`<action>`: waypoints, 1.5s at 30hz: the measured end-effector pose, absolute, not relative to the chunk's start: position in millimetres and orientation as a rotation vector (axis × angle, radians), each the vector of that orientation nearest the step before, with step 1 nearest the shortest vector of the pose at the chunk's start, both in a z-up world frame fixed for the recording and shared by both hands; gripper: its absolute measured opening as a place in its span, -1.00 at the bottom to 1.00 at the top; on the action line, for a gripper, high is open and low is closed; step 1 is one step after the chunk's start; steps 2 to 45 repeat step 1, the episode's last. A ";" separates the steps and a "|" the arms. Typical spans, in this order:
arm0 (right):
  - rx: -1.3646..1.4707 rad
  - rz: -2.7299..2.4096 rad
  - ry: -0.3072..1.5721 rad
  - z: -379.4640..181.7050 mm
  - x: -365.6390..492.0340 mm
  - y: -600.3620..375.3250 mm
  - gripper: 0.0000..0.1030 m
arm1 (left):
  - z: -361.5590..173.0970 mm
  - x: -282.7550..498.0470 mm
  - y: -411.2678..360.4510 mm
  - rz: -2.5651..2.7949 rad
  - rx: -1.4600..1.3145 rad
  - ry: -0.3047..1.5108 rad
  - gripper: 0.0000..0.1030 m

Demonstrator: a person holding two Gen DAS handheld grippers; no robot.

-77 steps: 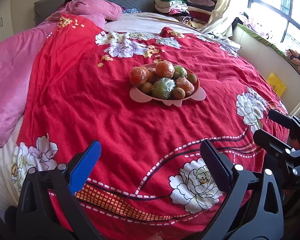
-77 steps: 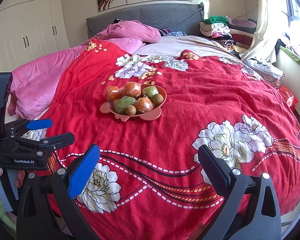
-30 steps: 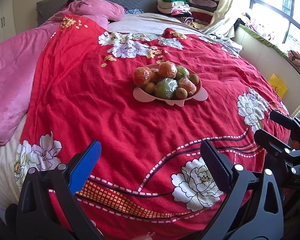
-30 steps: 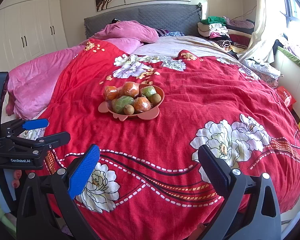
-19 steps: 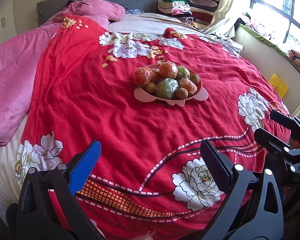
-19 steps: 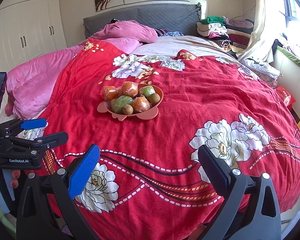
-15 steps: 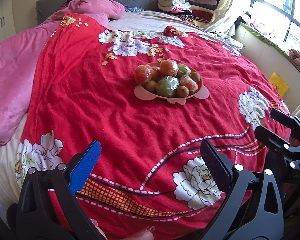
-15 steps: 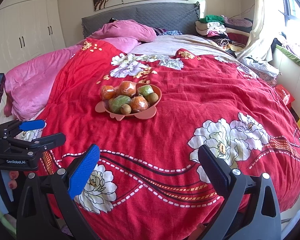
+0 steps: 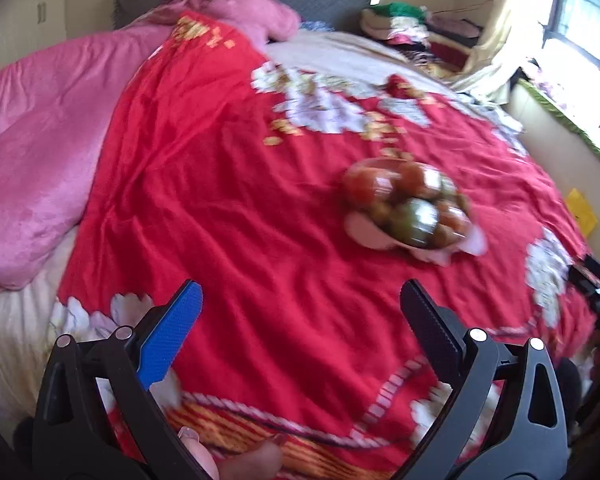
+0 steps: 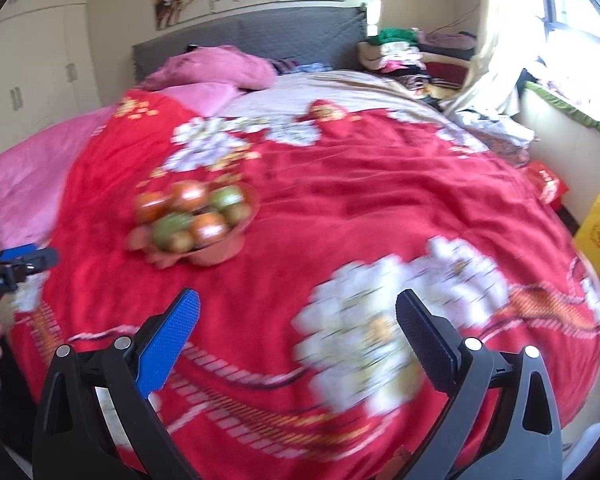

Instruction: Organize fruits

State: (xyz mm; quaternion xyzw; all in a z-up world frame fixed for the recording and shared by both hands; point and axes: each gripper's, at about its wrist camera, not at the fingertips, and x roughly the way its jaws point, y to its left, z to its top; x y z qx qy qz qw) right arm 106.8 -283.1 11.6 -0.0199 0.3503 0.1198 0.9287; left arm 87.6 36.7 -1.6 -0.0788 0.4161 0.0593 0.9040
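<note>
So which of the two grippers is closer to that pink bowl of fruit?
Hard to call; blur hides any clear difference. The left gripper has the pink bowl ahead to its right; the right gripper has it ahead to its left. Both are open and well short of it.

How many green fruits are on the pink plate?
2 visible: one near the front of the pink plate, at, and one at the back right. Blur and piling may hide others.

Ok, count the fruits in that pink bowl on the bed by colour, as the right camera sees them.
Orange fruits: 3
Green fruits: 2
Small brown fruits: 2
Total: 7 showing in the pink bowl. The picture is blurred, so more may lie hidden.
</note>
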 end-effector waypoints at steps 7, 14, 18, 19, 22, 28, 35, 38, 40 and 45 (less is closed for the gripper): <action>-0.045 0.187 0.725 10.8 125.8 -299.2 0.91 | -5.7 100.5 51.2 0.164 -0.163 0.871 0.81; -0.045 0.187 0.725 10.8 125.8 -299.2 0.91 | -5.7 100.5 51.2 0.164 -0.163 0.871 0.81; -0.045 0.187 0.725 10.8 125.8 -299.2 0.91 | -5.7 100.5 51.2 0.164 -0.163 0.871 0.81; -0.045 0.187 0.725 10.8 125.8 -299.2 0.91 | -5.7 100.5 51.2 0.164 -0.163 0.871 0.81; -0.045 0.187 0.725 10.8 125.8 -299.2 0.91 | -5.7 100.5 51.2 0.164 -0.163 0.871 0.81; -0.045 0.187 0.725 10.8 125.8 -299.2 0.91 | -5.7 100.5 51.2 0.164 -0.163 0.871 0.81; -0.045 0.187 0.725 10.8 125.8 -299.2 0.91 | -5.7 100.5 51.2 0.164 -0.163 0.871 0.81; -0.045 0.187 0.725 10.8 125.8 -299.2 0.91 | -5.7 100.5 51.2 0.164 -0.163 0.871 0.81; -0.045 0.187 0.725 10.8 125.8 -299.2 0.91 | -5.7 100.5 51.2 0.164 -0.163 0.871 0.81; -0.045 0.187 0.725 10.8 125.8 -299.2 0.91 | -5.7 100.5 51.2 0.164 -0.163 0.871 0.81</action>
